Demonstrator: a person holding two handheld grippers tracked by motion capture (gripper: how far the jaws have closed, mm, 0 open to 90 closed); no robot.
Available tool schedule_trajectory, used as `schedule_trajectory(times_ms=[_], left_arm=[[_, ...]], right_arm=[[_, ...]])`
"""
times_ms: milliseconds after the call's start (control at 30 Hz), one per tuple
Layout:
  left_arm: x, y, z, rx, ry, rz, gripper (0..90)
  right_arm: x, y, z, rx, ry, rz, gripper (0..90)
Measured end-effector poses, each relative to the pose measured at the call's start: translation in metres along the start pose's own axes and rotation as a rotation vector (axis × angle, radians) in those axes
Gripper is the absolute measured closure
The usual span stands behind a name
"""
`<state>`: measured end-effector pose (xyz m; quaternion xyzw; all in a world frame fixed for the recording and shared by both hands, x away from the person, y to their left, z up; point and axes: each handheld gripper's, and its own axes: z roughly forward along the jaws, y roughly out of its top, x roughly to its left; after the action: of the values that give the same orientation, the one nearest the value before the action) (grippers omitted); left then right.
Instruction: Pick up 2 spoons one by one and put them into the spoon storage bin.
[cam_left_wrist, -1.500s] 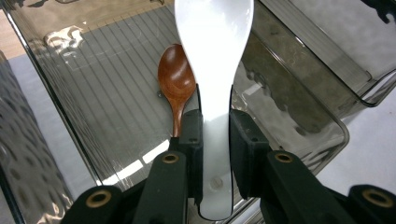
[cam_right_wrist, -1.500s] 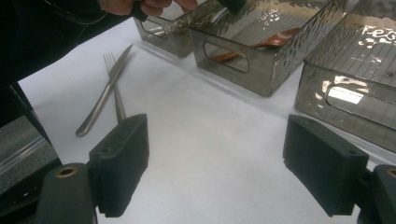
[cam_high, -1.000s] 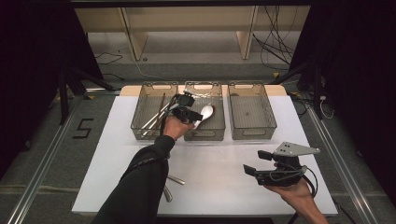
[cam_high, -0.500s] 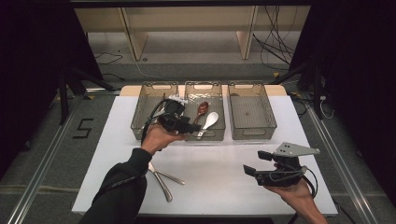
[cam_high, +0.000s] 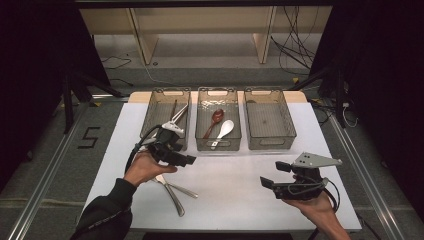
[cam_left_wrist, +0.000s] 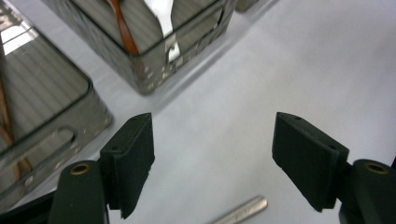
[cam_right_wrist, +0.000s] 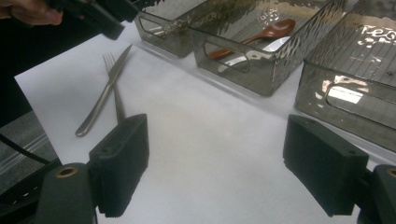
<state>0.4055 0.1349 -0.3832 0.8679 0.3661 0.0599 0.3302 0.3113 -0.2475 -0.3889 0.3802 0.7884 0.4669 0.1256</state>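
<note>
**Left claw pulled back from the bins, over the cutlery**

My left gripper (cam_high: 176, 156) hangs with its matte black, blocky pads wide apart and nothing between them, just in front of the middle bin (cam_high: 218, 146), a clear, dimpled plastic box with cut-out handles. Inside lie a glossy reddish-brown spoon (cam_high: 214, 121) and a smooth white spoon (cam_high: 223, 132), side by side. The left bin (cam_high: 159, 95) holds long metal tongs and a dark stick leaning on its wall; the right bin (cam_high: 270, 119) has a ribbed bare floor.

On the white table (cam_high: 240, 175), just under my left hand, lie a slim steel knife (cam_high: 169, 192) and a steel fork (cam_right_wrist: 116, 88), crossing each other, brushed and rounded at the handles. One handle tip pokes up between my left pads in the left gripper view.

My right gripper (cam_high: 280, 176) sits low near the front edge, its pads also spread wide and holding nothing, with open tabletop between it and the bins.

Half a second ago my left gripper was at the bins' rims; it has since drawn back toward me. The right has stayed put.
</note>
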Motion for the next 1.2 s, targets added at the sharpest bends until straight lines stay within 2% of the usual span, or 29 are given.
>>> schedule_trajectory(times_ms=[67, 200, 267, 467, 567, 633, 733, 900, 1067, 1200], left_arm=[[-0.001, -0.01, -0.002, 0.012, 0.011, -0.006, 28.1], [-0.003, -0.028, -0.004, 0.034, 0.027, 0.007, 26.6], [-0.004, -0.033, -0.006, 0.038, 0.021, 0.014, 26.2], [-0.008, -0.039, -0.009, 0.073, 0.03, 0.085, 25.5], [-0.008, -0.043, -0.009, 0.089, 0.024, 0.106, 25.5], [-0.007, -0.048, -0.007, 0.106, 0.034, 0.113, 25.5], [-0.004, -0.054, -0.006, 0.123, 0.026, 0.127, 24.7], [-0.002, -0.061, -0.007, 0.138, 0.039, 0.13, 23.4], [-0.003, -0.063, -0.005, 0.163, 0.04, 0.155, 22.6], [-0.003, -0.063, -0.003, 0.192, 0.039, 0.194, 21.1]], right_arm=[[0.001, 0.0, 0.0, 0.002, 0.003, -0.005, 23.6], [0.002, 0.0, 0.001, 0.004, 0.003, -0.007, 23.6], [0.002, 0.0, 0.002, 0.006, 0.002, -0.009, 23.6], [0.002, 0.0, 0.002, 0.011, 0.003, -0.007, 23.6], [0.002, 0.0, 0.002, 0.007, 0.003, -0.008, 23.6], [0.001, -0.001, 0.002, 0.01, 0.004, -0.009, 23.6], [0.002, 0.0, 0.002, 0.01, 0.006, -0.007, 23.6], [0.001, 0.0, 0.003, 0.012, 0.005, -0.004, 23.6], [0.001, -0.001, 0.003, 0.013, 0.006, -0.003, 23.6], [0.0, -0.002, 0.003, 0.011, 0.007, -0.004, 23.6]])
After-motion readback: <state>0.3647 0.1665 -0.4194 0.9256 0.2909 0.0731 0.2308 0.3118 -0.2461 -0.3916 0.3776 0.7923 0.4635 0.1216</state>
